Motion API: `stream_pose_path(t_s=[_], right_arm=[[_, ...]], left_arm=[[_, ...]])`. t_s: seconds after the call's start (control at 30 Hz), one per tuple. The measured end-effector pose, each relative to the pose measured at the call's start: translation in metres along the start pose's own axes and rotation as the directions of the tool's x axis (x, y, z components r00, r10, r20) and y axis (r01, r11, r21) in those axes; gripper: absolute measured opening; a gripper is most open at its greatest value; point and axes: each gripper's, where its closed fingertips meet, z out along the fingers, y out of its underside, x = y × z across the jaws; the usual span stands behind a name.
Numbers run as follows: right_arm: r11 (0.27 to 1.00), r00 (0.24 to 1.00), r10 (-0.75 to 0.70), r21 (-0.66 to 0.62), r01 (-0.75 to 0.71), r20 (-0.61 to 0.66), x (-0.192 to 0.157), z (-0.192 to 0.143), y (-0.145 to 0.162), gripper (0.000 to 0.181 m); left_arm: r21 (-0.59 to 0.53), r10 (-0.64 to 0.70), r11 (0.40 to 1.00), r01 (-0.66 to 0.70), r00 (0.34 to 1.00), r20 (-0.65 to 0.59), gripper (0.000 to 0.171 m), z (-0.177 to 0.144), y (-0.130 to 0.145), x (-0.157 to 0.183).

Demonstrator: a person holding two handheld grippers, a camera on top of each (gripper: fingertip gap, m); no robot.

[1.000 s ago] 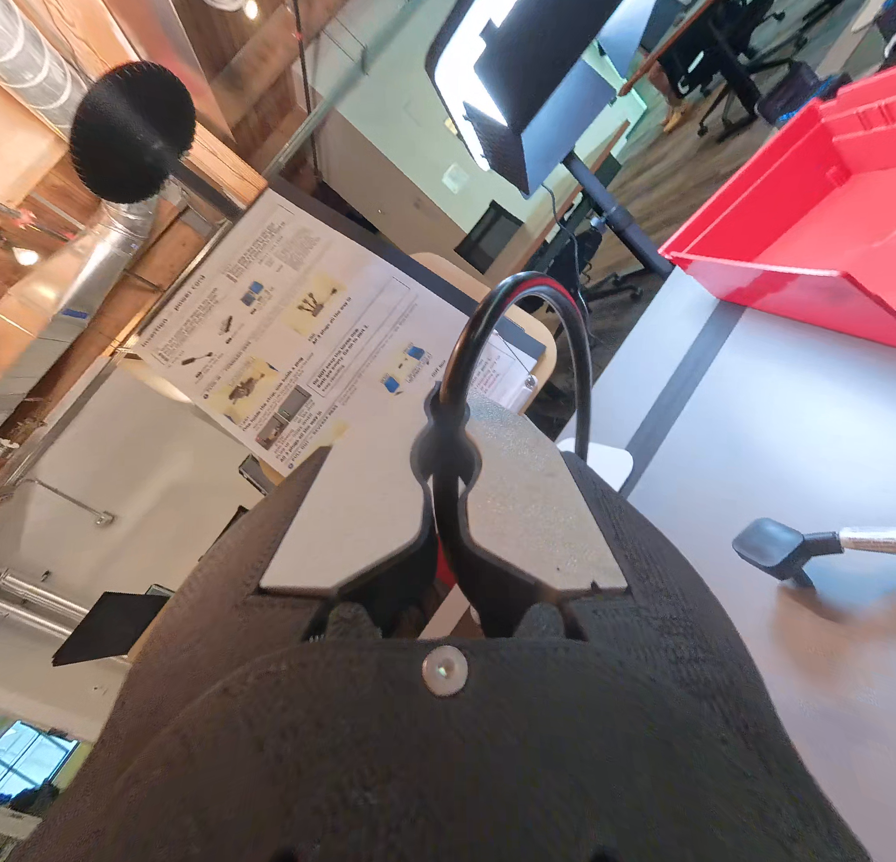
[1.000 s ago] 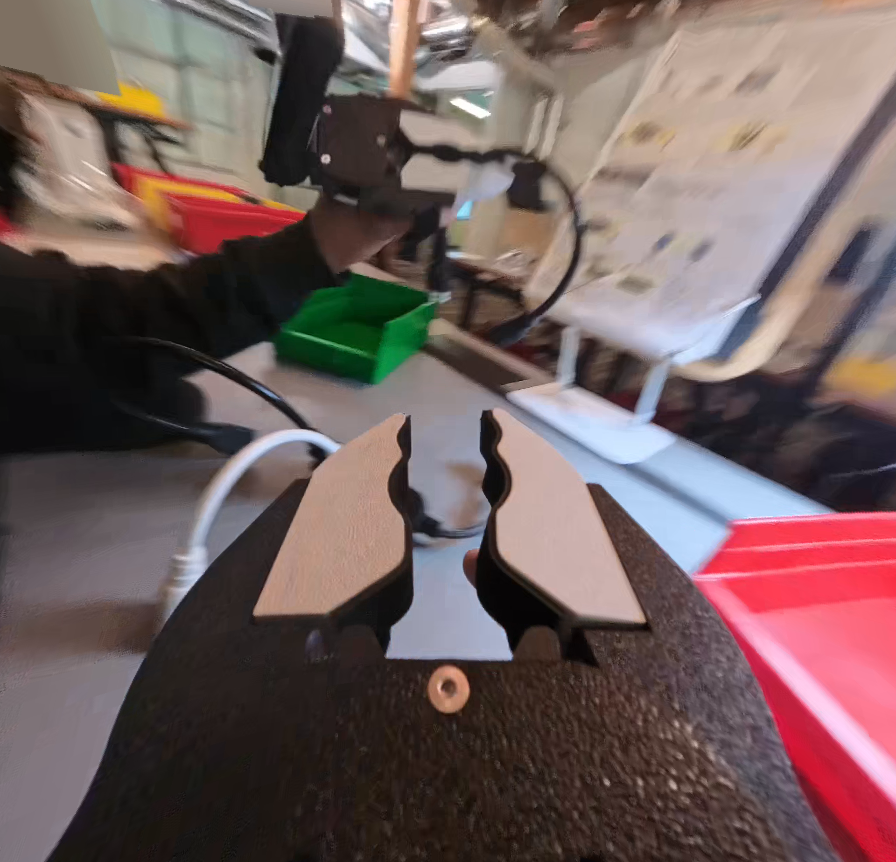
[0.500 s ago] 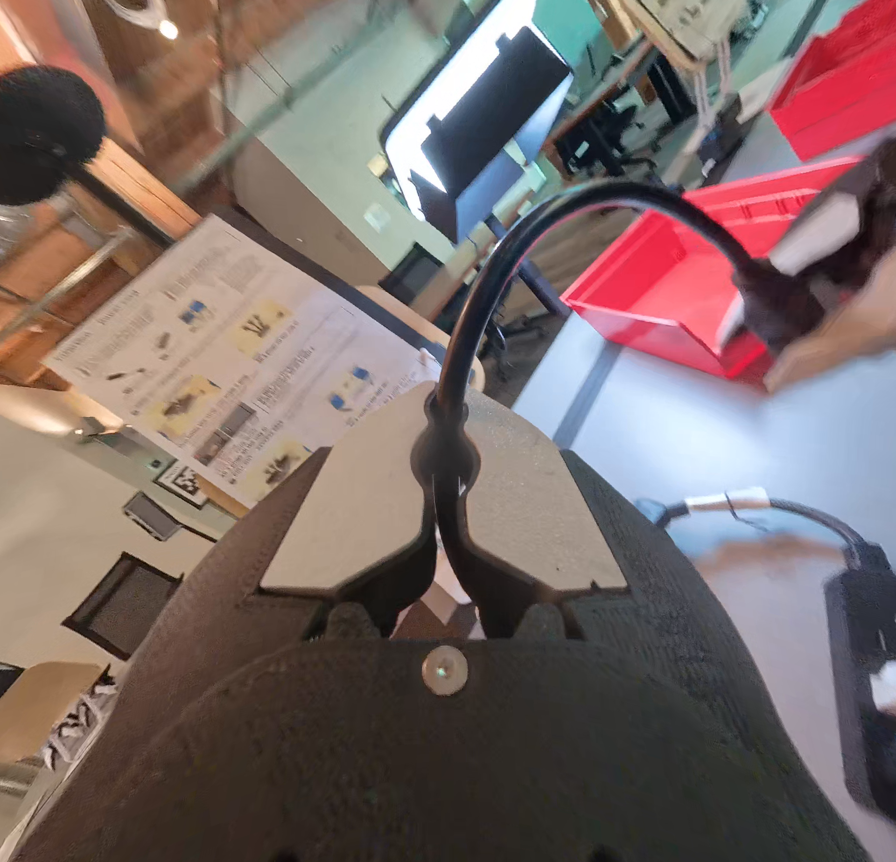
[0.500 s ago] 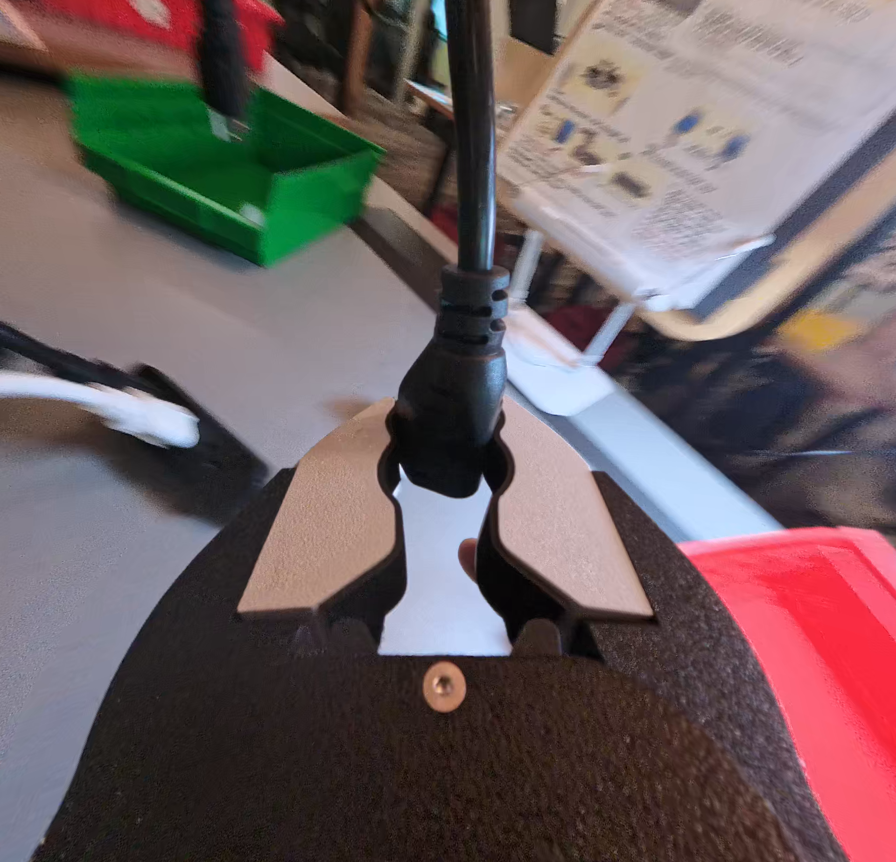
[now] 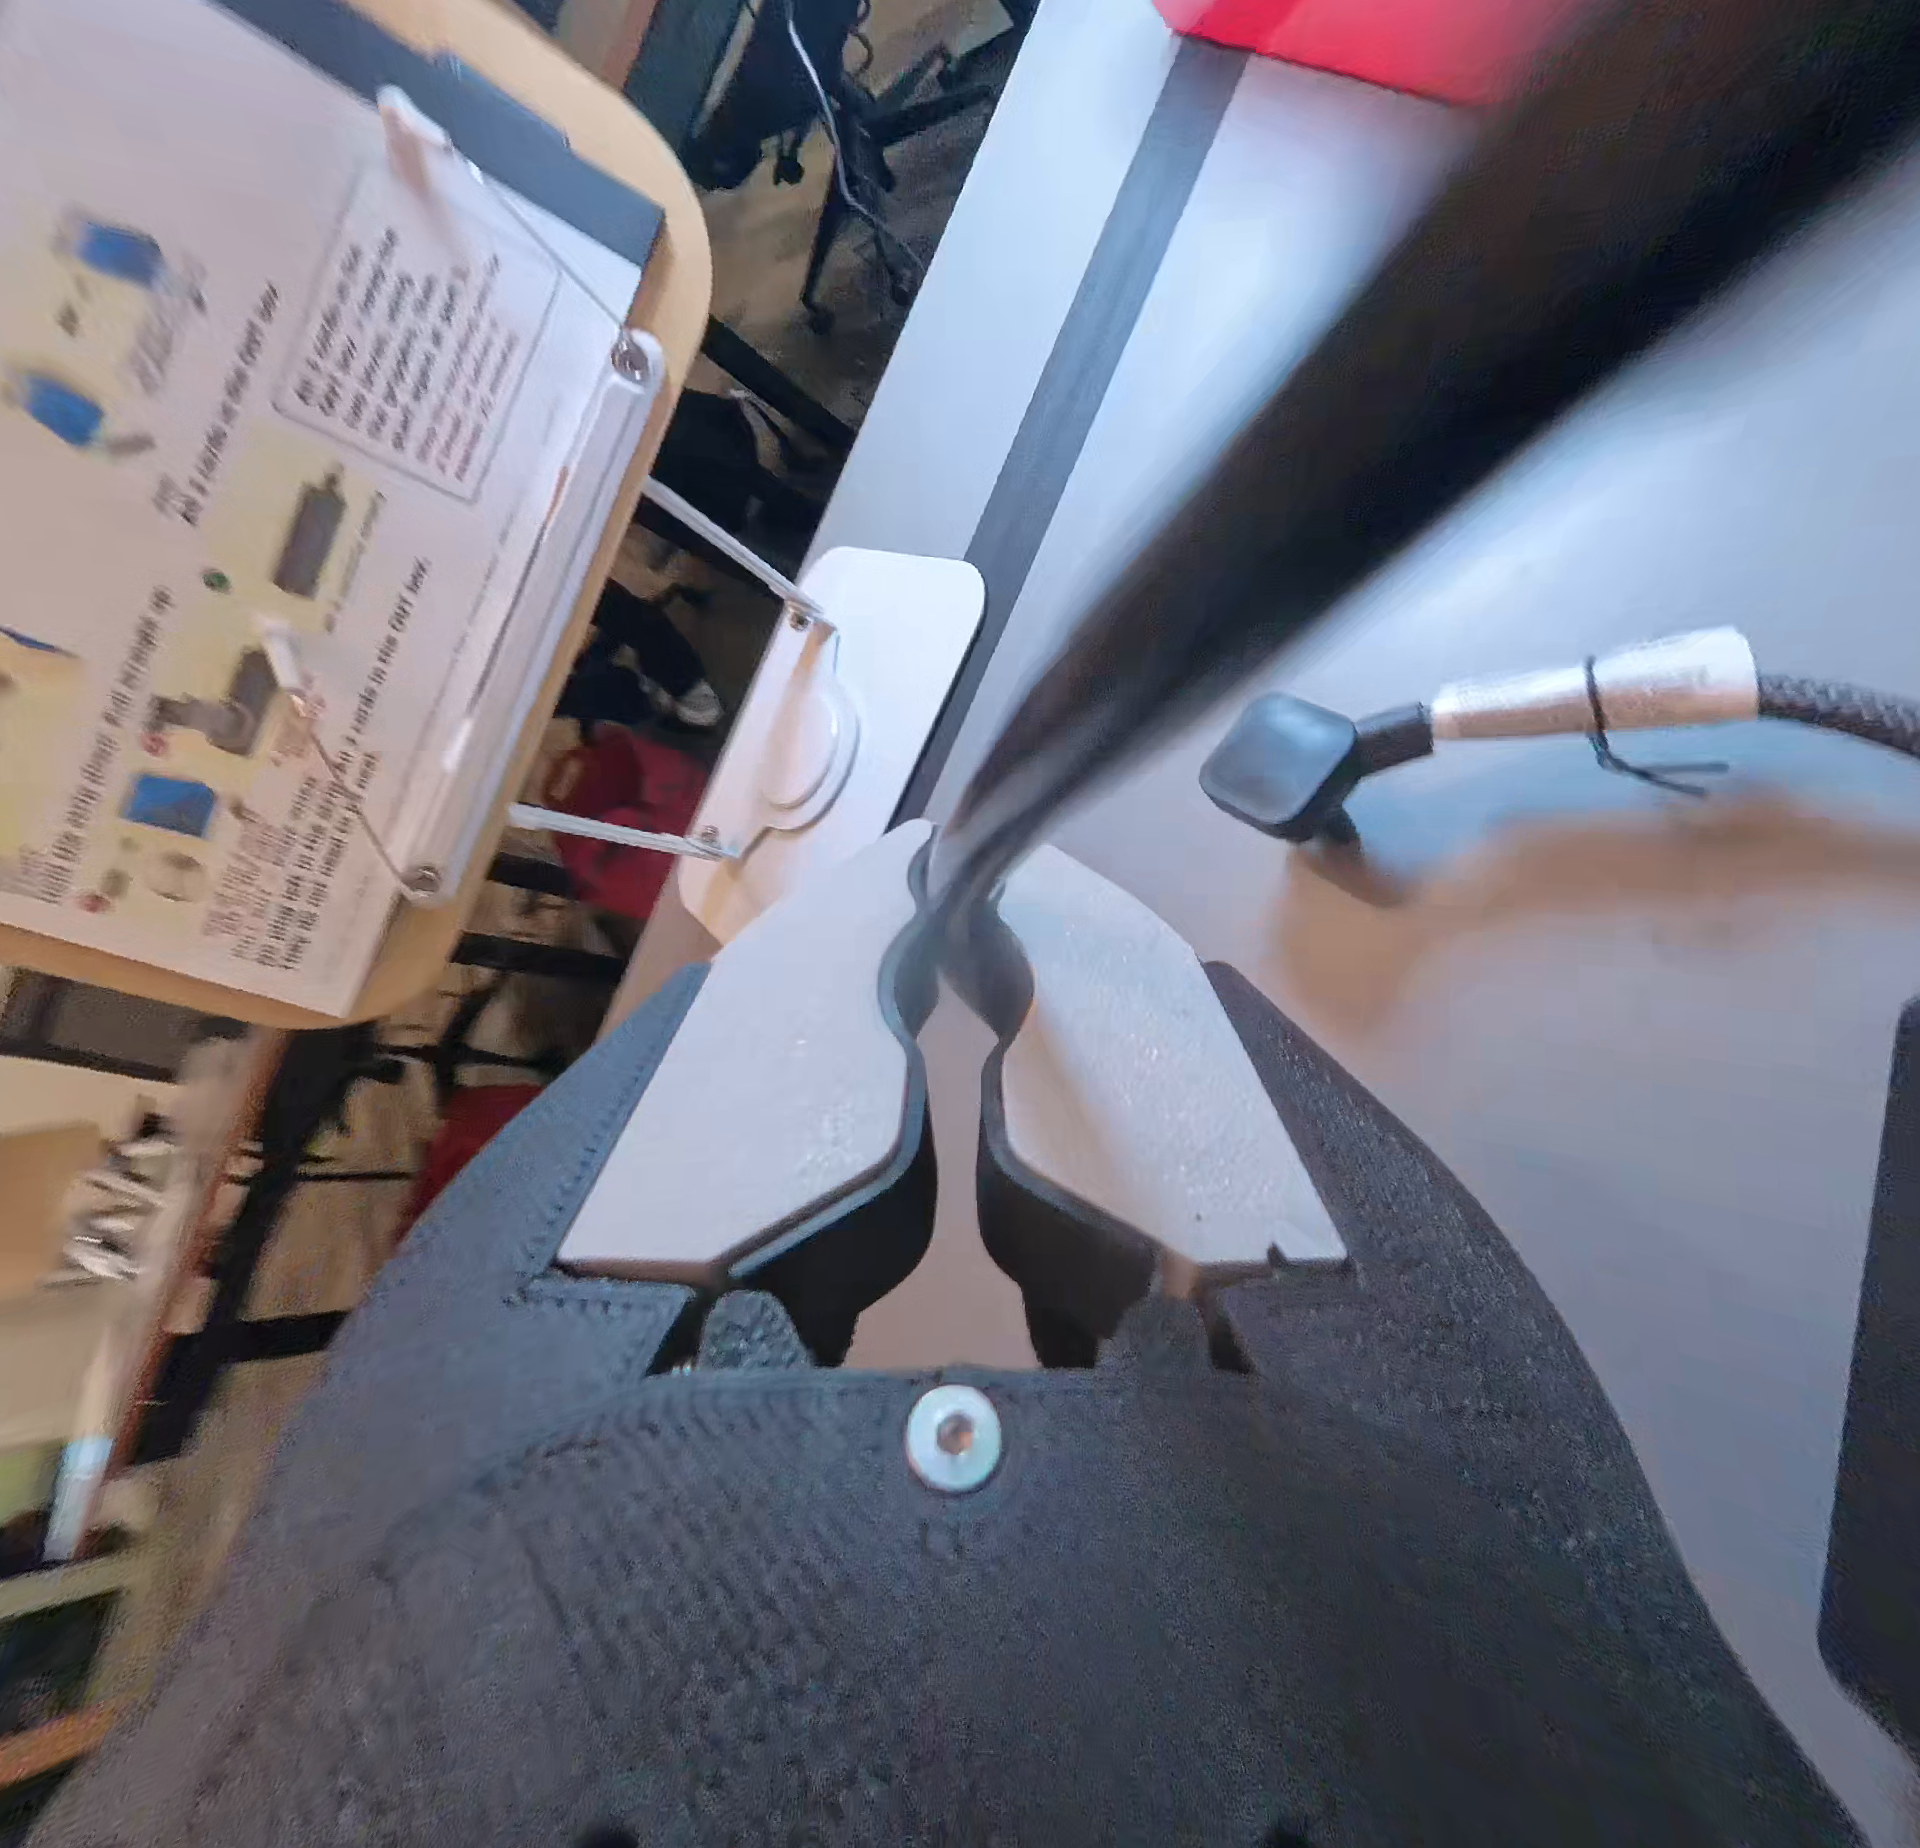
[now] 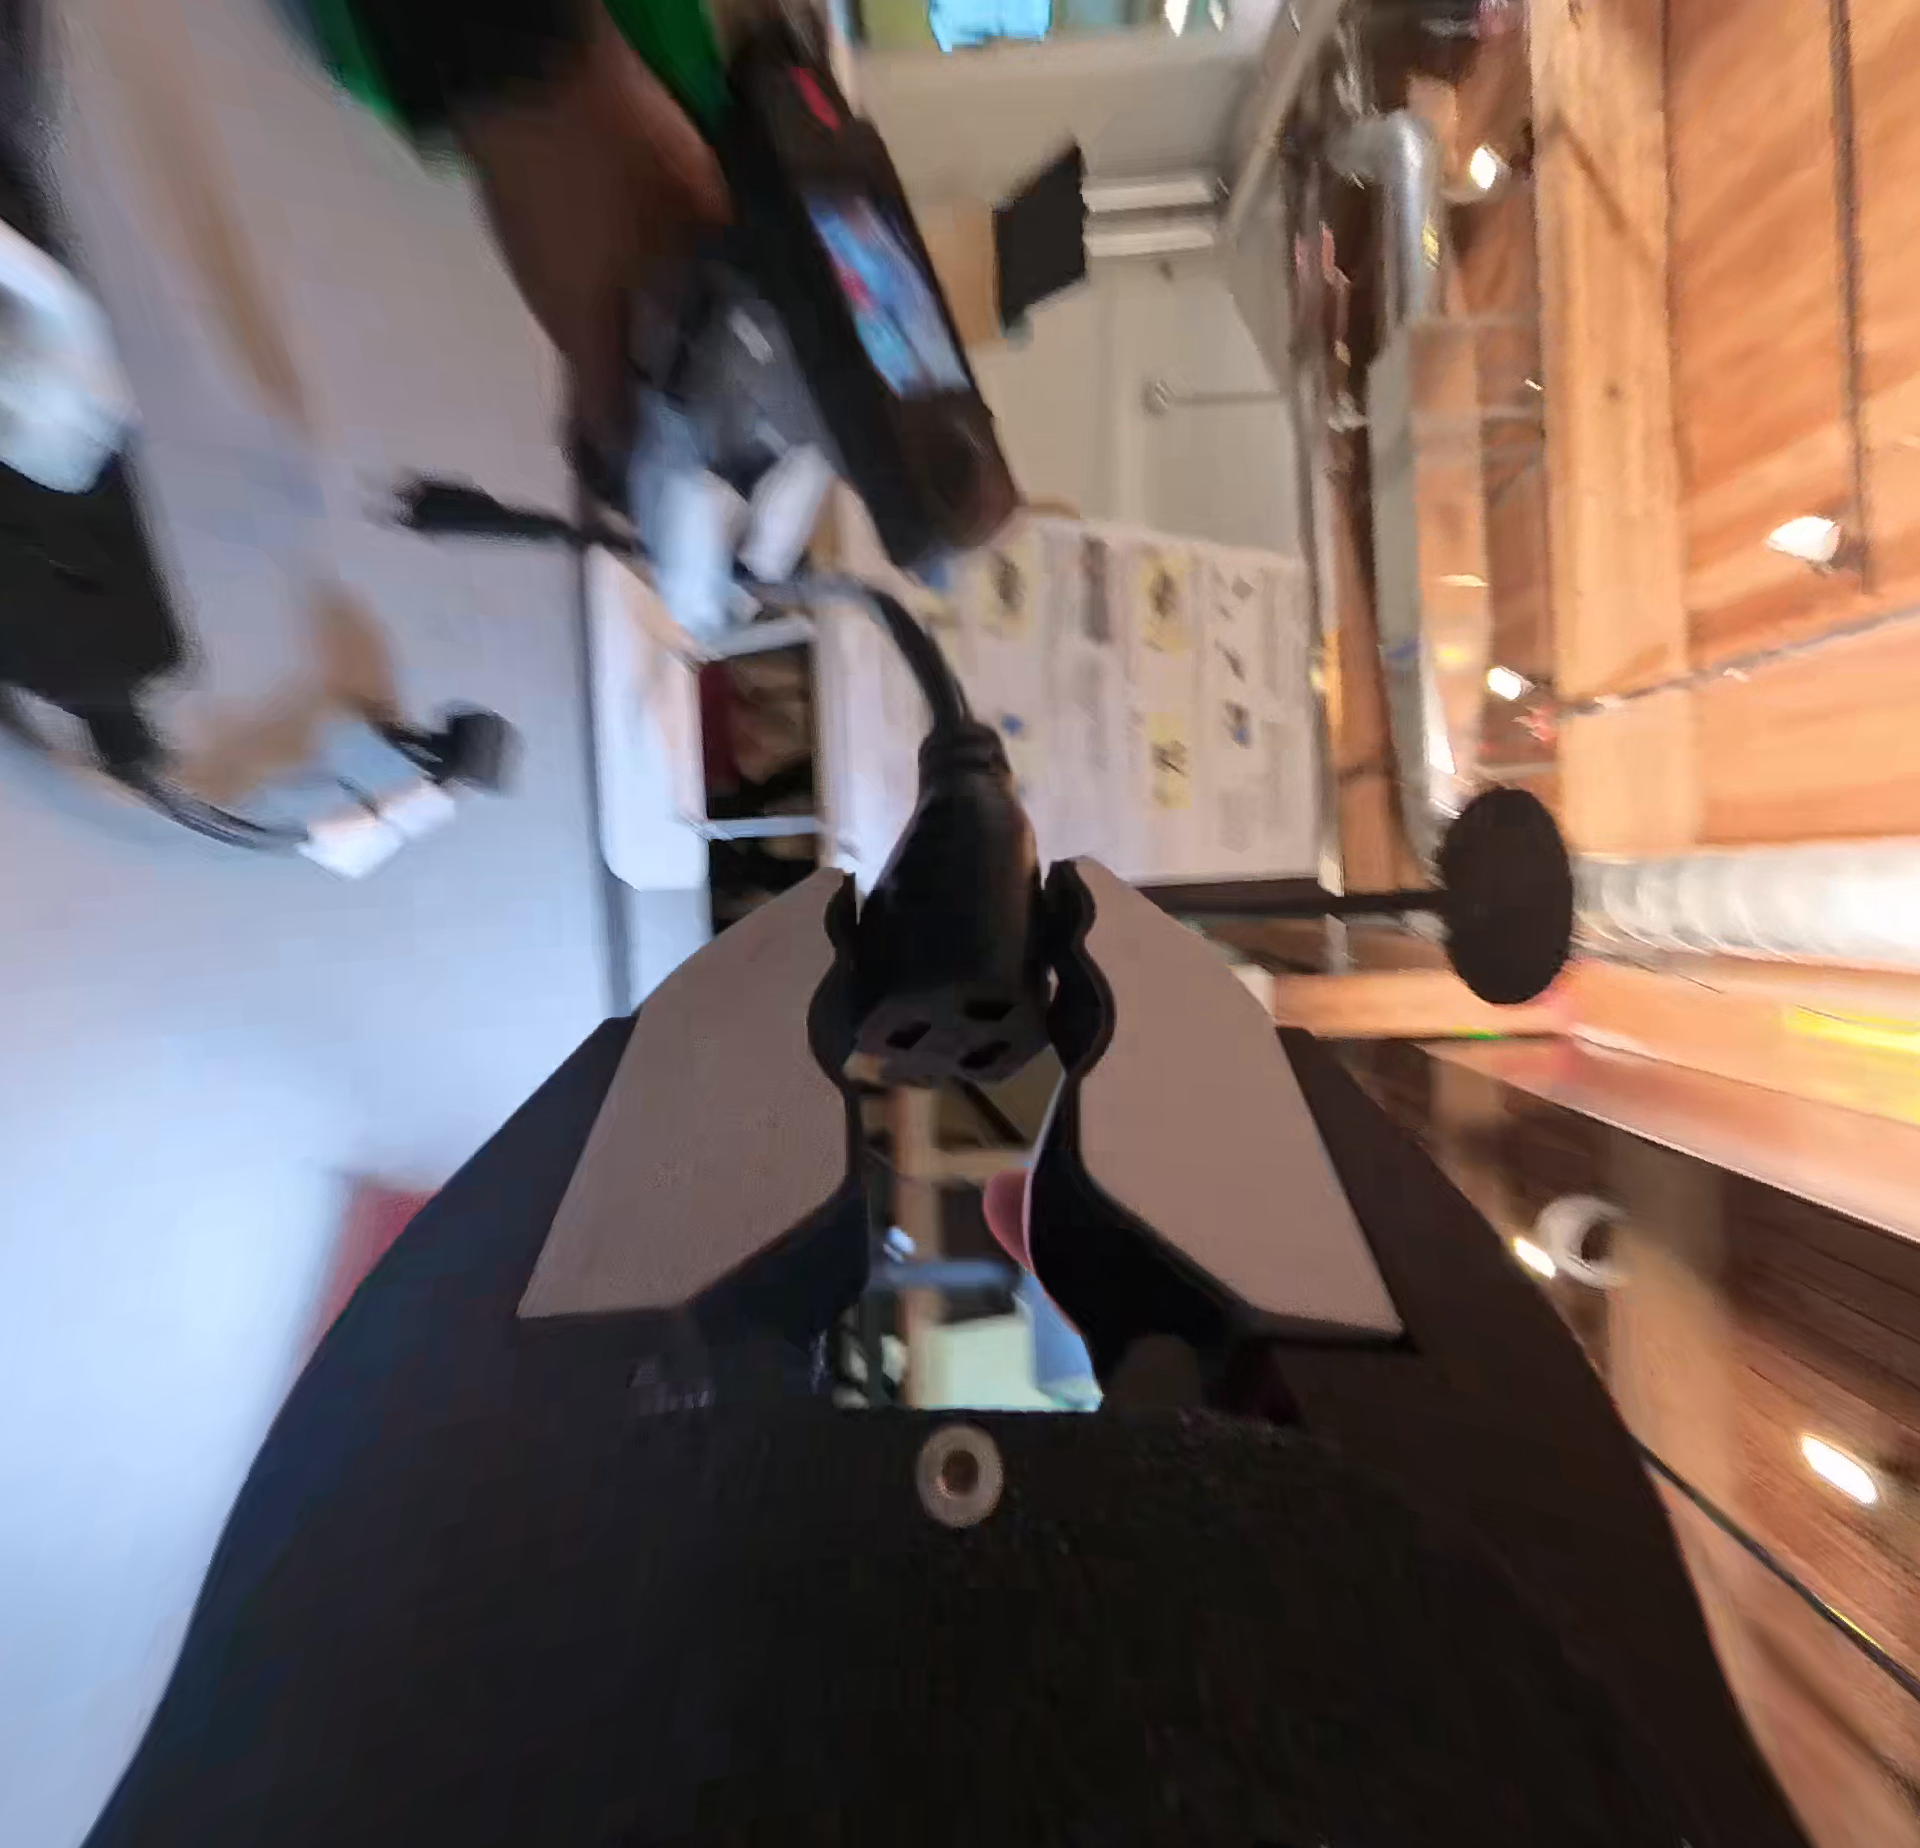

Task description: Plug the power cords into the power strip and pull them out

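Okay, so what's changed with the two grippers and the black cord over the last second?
The right gripper, empty and open a second ago, closed on the black moulded connector and rolled sideways. The left gripper swung down toward the grey table. It stays clamped on the black round cord.

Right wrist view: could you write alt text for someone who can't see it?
A handheld gripper is clamped on the black socket end of a power cord, its slots facing the camera. The cord runs away toward the other gripper, blurred, above a pale table.
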Motion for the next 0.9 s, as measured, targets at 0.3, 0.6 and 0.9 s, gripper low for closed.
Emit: stream_pose_path(t_s=[0.3,0.6,0.9], right_arm=[[0.967,0.951,-0.147,0.241,0.081,0.272,-0.086,0.002,-0.086,0.031],[0.956,0.9,-0.025,0.274,-0.106,0.435,-0.154,0.017,-0.078,0.0],[0.631,0.571,0.629,0.083,-0.772,0.527,-0.076,-0.008,-0.046,0.017]], left_arm=[[-0.022,-0.134,0.991,0.132,0.977,-0.166,0.003,0.024,-0.033,0.009],[0.162,-0.426,0.791,0.589,0.722,-0.544,0.002,-0.033,-0.086,-0.008],[0.258,-0.292,0.879,0.4,0.881,-0.371,0.002,-0.08,-0.077,-0.02]])
